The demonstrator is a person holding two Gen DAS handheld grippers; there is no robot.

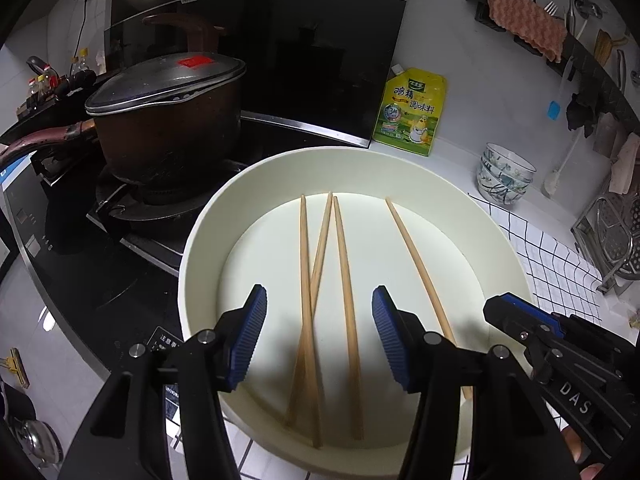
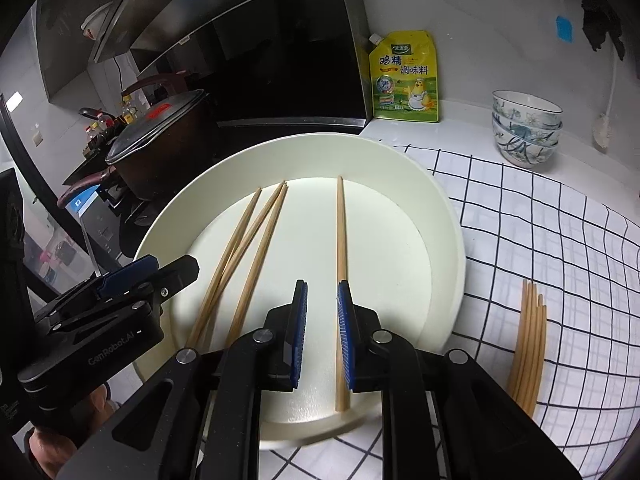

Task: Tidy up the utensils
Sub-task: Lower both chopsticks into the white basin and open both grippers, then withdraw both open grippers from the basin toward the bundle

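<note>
Pot: lidded, dark, on the stove at 10 o'clock.
Seasoning pouch: yellow, upright against the wall at 1 o'clock.
Bowls: patterned stack at 2 o'clock on the table.
Cloth: white with a black grid, at 3 o'clock.
Rag: orange, draped over the wall rack.

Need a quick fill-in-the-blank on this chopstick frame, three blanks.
The white basin holds ___ loose chopsticks.
A sorted bundle of chopsticks lies on the ___ cloth.
The yellow seasoning pouch stands ___ the basin.

Missing: four; checked; behind
</note>
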